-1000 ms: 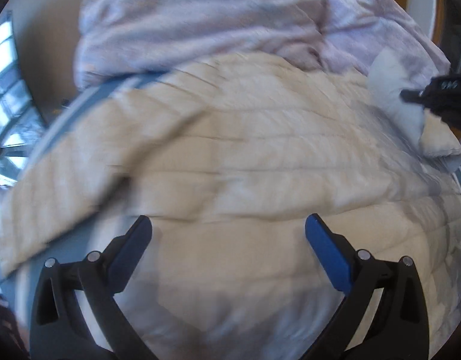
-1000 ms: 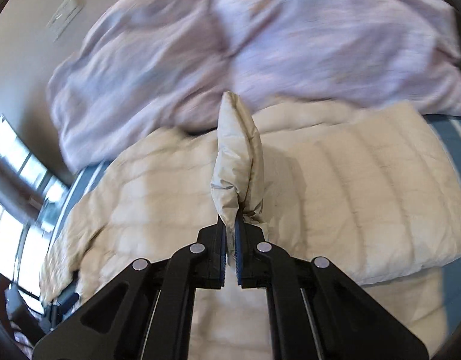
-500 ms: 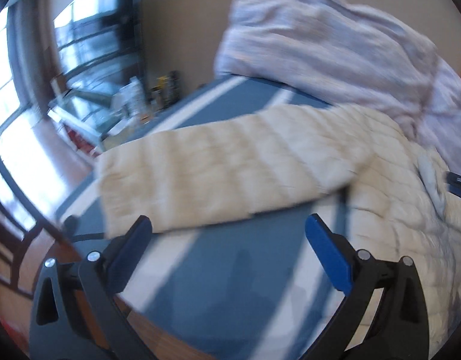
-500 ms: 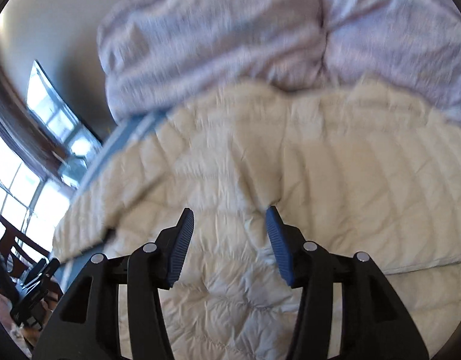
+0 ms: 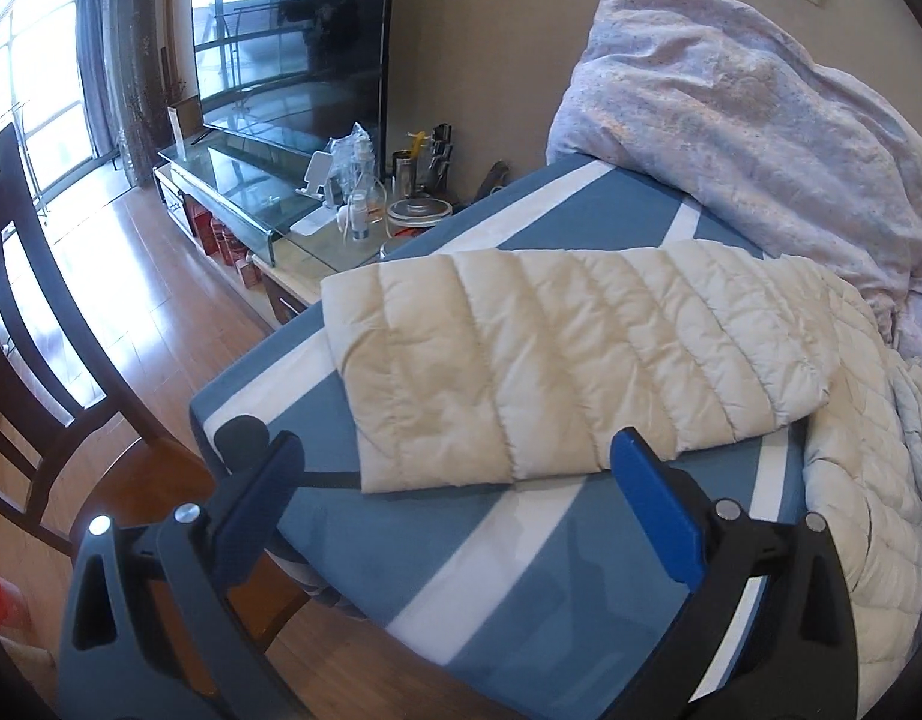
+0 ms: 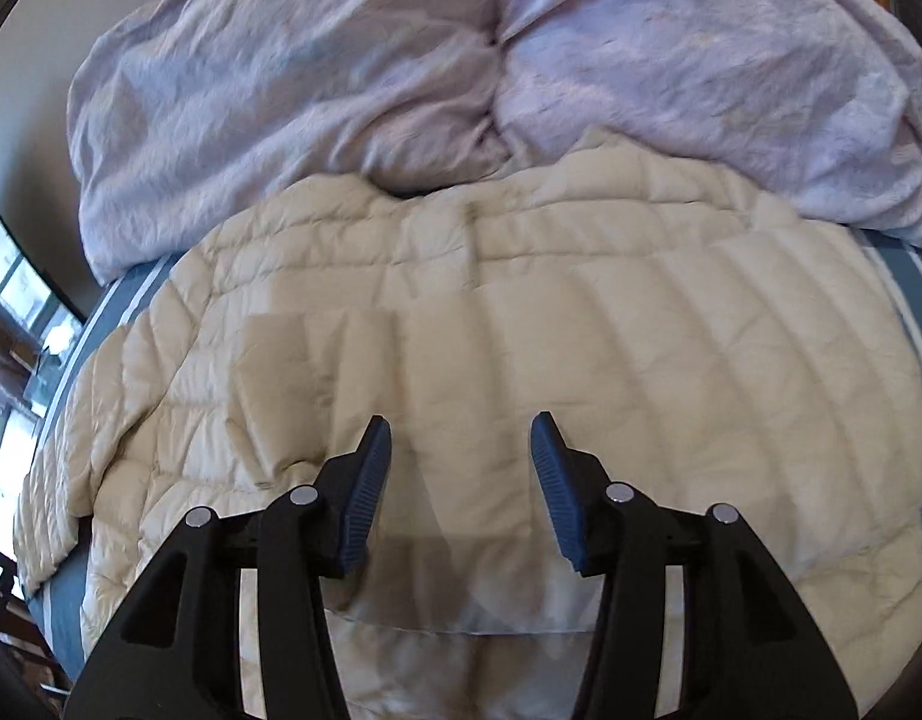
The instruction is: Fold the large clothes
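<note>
A cream quilted puffer jacket [image 6: 521, 324] lies spread on the bed, filling the right wrist view. My right gripper [image 6: 461, 438] hovers just over its middle, open, with nothing between its blue pads. In the left wrist view one sleeve of the jacket [image 5: 551, 360] stretches flat across the blue and white striped bed cover [image 5: 461, 570] toward the bed's corner. My left gripper [image 5: 455, 456] hangs open above the cover, just short of the sleeve's near edge, holding nothing.
A rumpled lilac duvet [image 6: 461, 72] is heaped at the head of the bed, also seen as the duvet [image 5: 749, 108]. Beside the bed stand a glass TV stand [image 5: 251, 192] with bottles, a television [image 5: 293, 42], a dark wooden chair [image 5: 29, 300] and wood flooring.
My right gripper let go of the pinched jacket fold, which now lies flat, and dropped closer to the jacket. My left gripper swung left from the jacket body out to the sleeve and bed corner.
</note>
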